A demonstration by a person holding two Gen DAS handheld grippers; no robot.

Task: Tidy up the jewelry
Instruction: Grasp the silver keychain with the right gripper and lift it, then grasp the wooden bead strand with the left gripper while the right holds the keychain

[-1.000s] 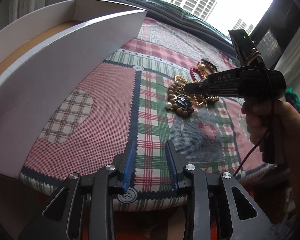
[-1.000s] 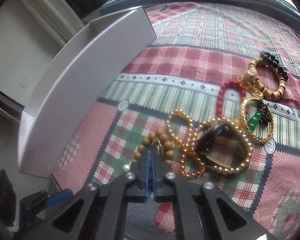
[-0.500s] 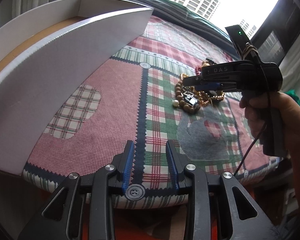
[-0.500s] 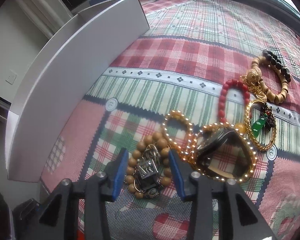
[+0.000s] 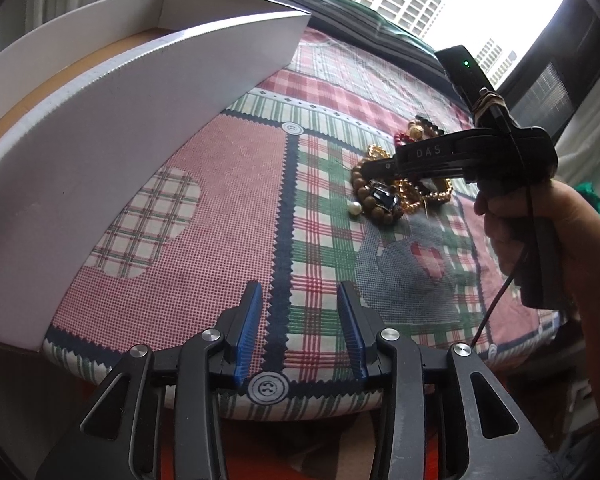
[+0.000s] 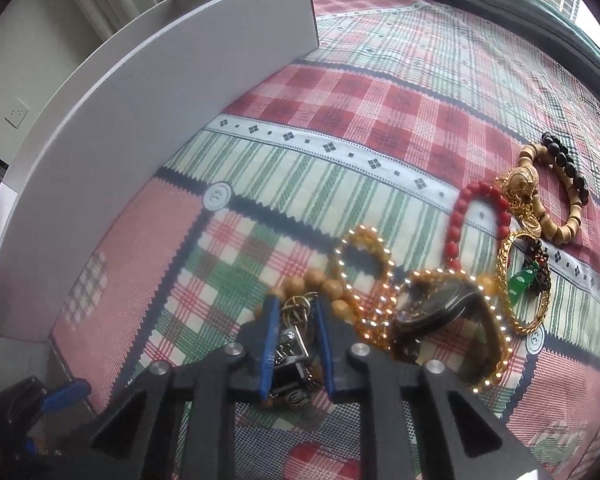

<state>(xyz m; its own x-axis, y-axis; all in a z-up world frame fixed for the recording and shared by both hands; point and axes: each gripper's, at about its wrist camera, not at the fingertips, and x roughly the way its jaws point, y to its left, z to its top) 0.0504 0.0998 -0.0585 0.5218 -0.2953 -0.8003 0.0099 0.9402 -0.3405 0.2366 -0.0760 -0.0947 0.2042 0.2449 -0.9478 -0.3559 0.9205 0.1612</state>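
A heap of jewelry lies on a plaid cloth (image 6: 300, 168): a brown wooden bead bracelet (image 6: 320, 280) with a silver and dark pendant (image 6: 290, 344), an amber bead bracelet (image 6: 364, 248), a red bead bracelet (image 6: 460, 208), a gold bangle (image 6: 512, 280) and a tan-and-black bead bracelet (image 6: 568, 184). My right gripper (image 6: 296, 312) is down on the heap, its blue pads either side of the pendant, part closed. In the left wrist view it (image 5: 364, 168) sits over the wooden bracelet (image 5: 376, 204). My left gripper (image 5: 300, 300) is open and empty over the cloth's near edge.
A white open box (image 5: 120, 128) with a brown floor stands at the left of the cloth, also in the right wrist view (image 6: 160, 92). A loose pearl (image 5: 355, 209) lies beside the wooden bracelet. A window is behind.
My right gripper opened from shut, dropped lower onto the heap and is now narrowing around the pendant inside the wooden bracelet. My left gripper stayed open and hardly moved.
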